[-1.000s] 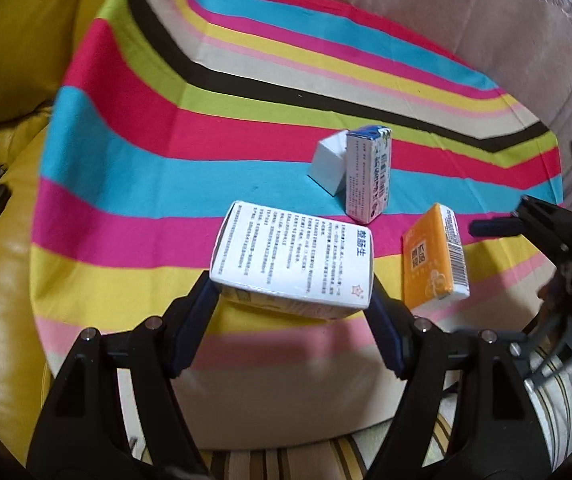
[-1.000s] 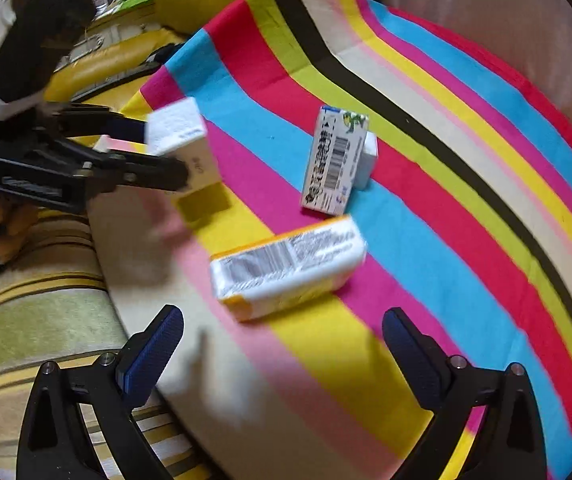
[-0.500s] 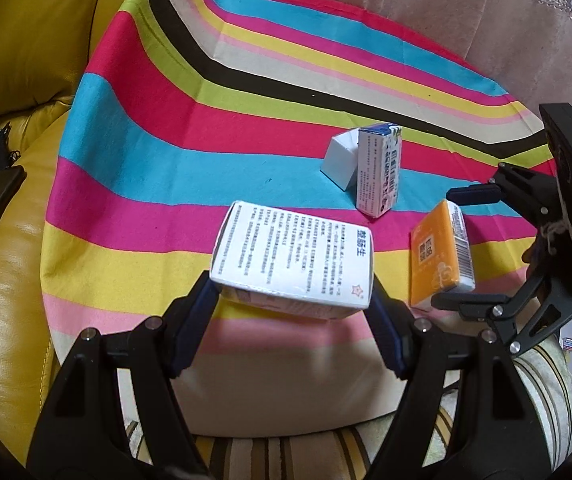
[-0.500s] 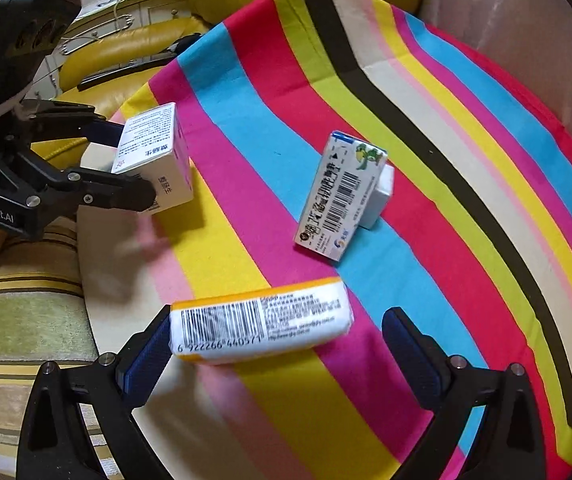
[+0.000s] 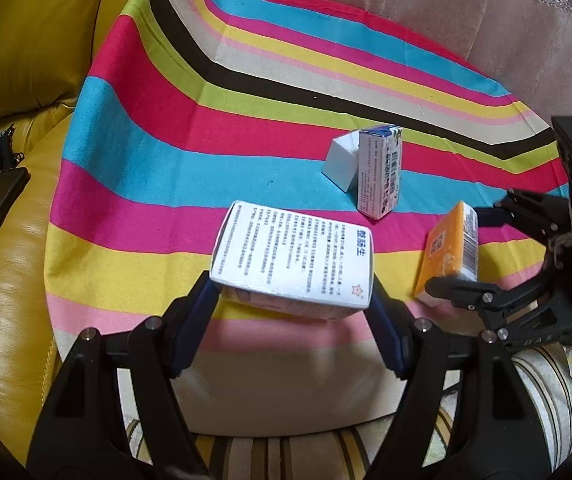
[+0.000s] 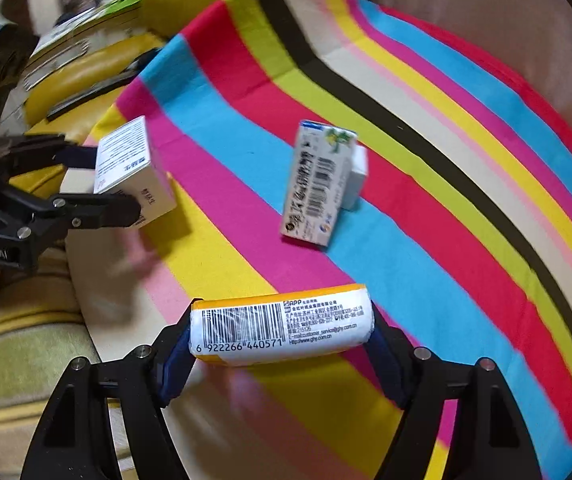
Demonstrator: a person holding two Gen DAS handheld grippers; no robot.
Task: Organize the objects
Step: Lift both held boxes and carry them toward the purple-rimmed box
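The left gripper [image 5: 291,304] holds a white box [image 5: 293,258] with small printed text on its top face. Its two blue pads press on the short sides of the box, low in the middle of the left wrist frame, and the box is lifted a little above the striped cloth [image 5: 174,160], with its shadow on the pink stripe under it. In the right wrist view this same gripper [image 6: 126,184] appears at the left edge with the white box [image 6: 132,176] between its fingers.

The jaws of the right gripper [image 6: 282,340] are closing on an orange tissue pack [image 6: 282,328]. The pack lies across between the two blue pads, barcode side up, in the lower middle of the frame, and both pads touch its ends. In the left wrist view the right gripper [image 5: 469,256] is at the right edge, around the orange tissue pack [image 5: 447,254].

Further out, near the centre of the cloth, a blue and white carton [image 6: 317,188] stands upright, a little tilted. A small white box [image 6: 355,178] is just behind it and touches it. A yellow leather sofa [image 5: 10,264] fills the left side of the left wrist frame.
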